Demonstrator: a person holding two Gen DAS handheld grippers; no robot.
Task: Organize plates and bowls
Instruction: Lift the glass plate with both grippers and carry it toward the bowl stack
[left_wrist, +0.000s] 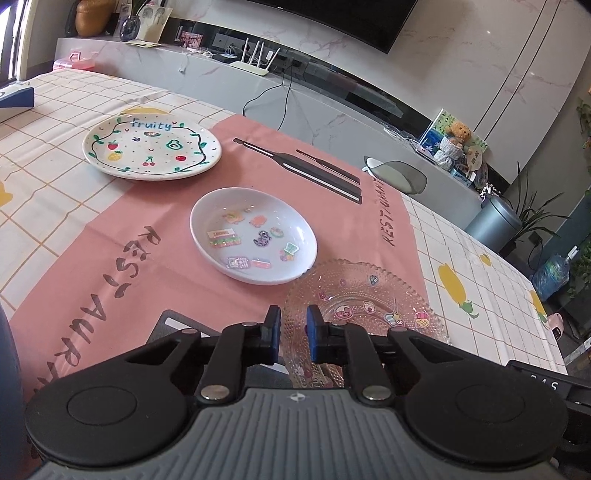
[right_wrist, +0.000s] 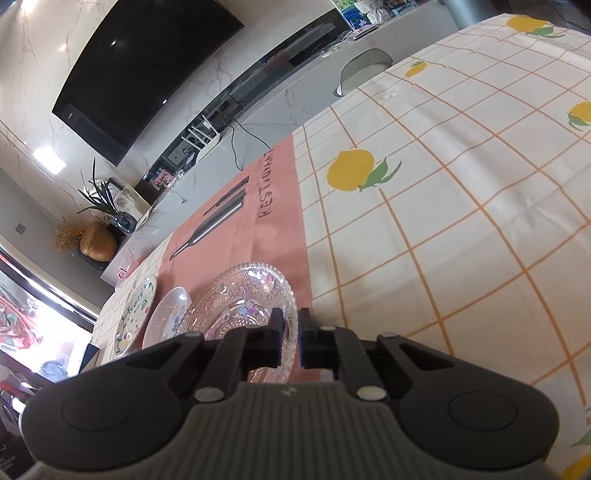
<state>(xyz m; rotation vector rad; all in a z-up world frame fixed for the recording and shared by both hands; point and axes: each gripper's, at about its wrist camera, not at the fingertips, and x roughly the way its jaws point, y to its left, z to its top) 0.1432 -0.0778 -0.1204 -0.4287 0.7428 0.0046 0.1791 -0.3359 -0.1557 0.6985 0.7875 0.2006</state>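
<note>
A clear beaded glass plate with cartoon stickers lies on the pink placemat at the near right. My left gripper has its blue pads closed on the plate's near-left rim. In the right wrist view the same glass plate has its right rim pinched by my right gripper. A white oval bowl with stickers inside touches the glass plate's far-left edge. Further left, on the checked cloth, stands a white "Fruity" plate. The bowl and "Fruity" plate show left of the glass plate.
The placemat bears printed cutlery and "RESTAURANT" lettering. A checked lemon tablecloth covers the table to the right. A blue box sits at the far left corner. Beyond the far edge are a chair back and a TV bench.
</note>
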